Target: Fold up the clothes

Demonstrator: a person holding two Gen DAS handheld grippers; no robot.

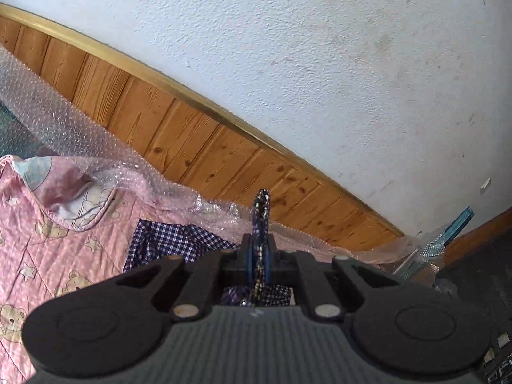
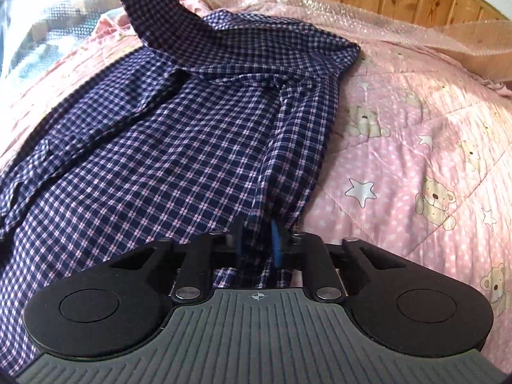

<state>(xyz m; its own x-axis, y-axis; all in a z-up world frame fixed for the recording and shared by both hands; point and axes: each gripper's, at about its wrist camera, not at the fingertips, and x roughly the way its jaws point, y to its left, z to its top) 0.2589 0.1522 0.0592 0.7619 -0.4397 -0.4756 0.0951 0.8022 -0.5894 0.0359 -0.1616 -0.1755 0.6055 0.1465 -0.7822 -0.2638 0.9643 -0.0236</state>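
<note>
— What covers the bed?
— A pink teddy-bear quilt (image 2: 416, 147), bubble wrap (image 2: 400, 28) along the wooden headboard (image 1: 198, 134).
— And the clothing?
— A navy checked shirt (image 2: 166, 147) spread across it.
— The claws?
— Right claw (image 2: 259, 240) pinches its near edge; left claw (image 1: 260, 224) clamps a raised fold.

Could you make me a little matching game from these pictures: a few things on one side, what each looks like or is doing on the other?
Things:
1. checked shirt
2. quilt
3. bubble wrap
4. left tool

Descriptions:
A. pink, with bears and stars
B. clear, lying along the wooden headboard
C. navy and pink, spread on the bed
D. shut on a fold of cloth

Pairs: 1-C, 2-A, 3-B, 4-D
</note>
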